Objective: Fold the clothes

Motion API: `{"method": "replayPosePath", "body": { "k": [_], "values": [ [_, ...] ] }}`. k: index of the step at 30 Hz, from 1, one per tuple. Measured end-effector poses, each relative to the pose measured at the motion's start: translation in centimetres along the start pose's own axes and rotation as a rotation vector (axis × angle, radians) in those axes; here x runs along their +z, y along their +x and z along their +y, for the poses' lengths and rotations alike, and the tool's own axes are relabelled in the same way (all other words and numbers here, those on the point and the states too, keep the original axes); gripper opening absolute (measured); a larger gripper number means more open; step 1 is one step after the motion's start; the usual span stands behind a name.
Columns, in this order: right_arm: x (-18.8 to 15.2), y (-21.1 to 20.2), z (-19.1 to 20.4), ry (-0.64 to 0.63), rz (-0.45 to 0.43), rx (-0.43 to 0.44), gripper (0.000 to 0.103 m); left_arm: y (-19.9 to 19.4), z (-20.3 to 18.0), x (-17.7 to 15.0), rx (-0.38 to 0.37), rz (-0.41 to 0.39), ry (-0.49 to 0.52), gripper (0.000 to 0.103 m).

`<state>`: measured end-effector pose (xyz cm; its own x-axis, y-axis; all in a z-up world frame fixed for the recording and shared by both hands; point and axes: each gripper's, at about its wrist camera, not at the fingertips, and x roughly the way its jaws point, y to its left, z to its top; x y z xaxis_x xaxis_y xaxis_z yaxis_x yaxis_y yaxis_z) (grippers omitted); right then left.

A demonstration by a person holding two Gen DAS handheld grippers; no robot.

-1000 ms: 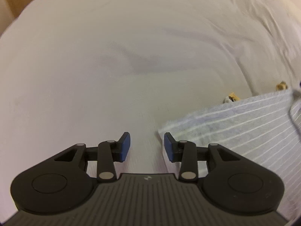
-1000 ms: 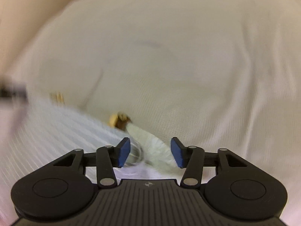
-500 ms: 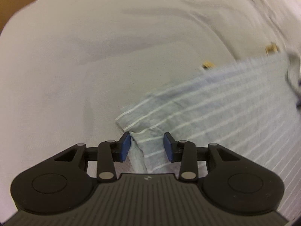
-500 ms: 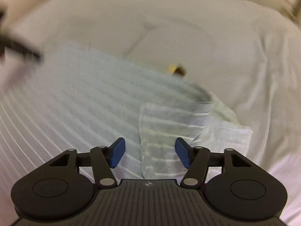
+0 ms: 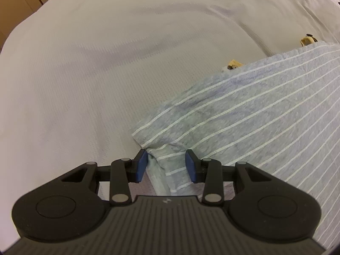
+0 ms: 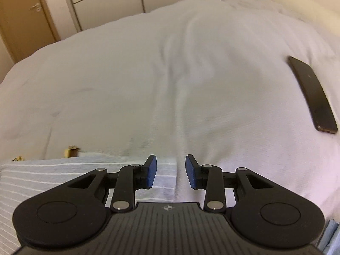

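On the white bed (image 5: 106, 68) lies the striped garment (image 5: 265, 110), pale blue with thin white lines, spread to the right in the left wrist view. Its near corner is bunched between the left gripper's (image 5: 165, 165) spread jaws, one pad touching the cloth and the other just clear, so nothing is pinched. Two small tan fittings (image 5: 233, 63) peek out beyond its far edge. The right gripper (image 6: 171, 171) hangs with jaws spread over the garment's right edge (image 6: 165, 176); only bedsheet shows between its pads. A dark phone (image 6: 312, 93) lies well apart on the right.

I judge both grippers are placed at the garment's corners, which fits either just letting go after laying a fold or getting ready to pick up. Any next grasp would need the jaws to catch all the bunched layers at once, not the sheet below.
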<state>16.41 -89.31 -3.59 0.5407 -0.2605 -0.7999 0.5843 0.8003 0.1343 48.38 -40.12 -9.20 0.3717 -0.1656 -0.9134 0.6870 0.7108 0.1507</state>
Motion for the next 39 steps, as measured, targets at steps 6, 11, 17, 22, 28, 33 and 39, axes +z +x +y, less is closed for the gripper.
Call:
{"method": "replayPosePath", "body": {
  "k": [6, 11, 17, 22, 28, 33, 39],
  "values": [
    [-1.5, 0.7, 0.0, 0.011, 0.075, 0.043, 0.049, -0.4, 1.7, -0.3, -0.023, -0.004, -0.131, 0.035],
    [-3.3, 1.9, 0.1, -0.004, 0.17, 0.095, 0.05, 0.4, 3.0, -0.4, -0.085, 0.027, -0.203, 0.016],
    [-3.7, 2.6, -1.1, 0.017, 0.18, 0.108, 0.051, -2.1, 4.2, -1.3, -0.095, -0.033, -0.249, 0.007],
    [-3.5, 2.9, -1.4, 0.023, 0.192, 0.139, 0.052, -2.5, 5.1, -2.1, -0.081, -0.038, -0.268, 0.007],
    [-3.5, 2.7, -0.3, -0.013, 0.208, 0.131, 0.056, -1.5, 5.6, -1.7, -0.084, -0.011, -0.32, 0.012],
    [-4.9, -1.0, 0.3, -0.005, 0.165, 0.147, 0.056, -4.9, 5.2, -3.8, -0.069, -0.048, -0.31, 0.012],
    [-9.5, -6.9, 1.3, -0.079, 0.179, 0.178, 0.051, -8.8, -2.7, -7.3, -0.003, -0.057, -0.005, 0.012]
  ]
}}
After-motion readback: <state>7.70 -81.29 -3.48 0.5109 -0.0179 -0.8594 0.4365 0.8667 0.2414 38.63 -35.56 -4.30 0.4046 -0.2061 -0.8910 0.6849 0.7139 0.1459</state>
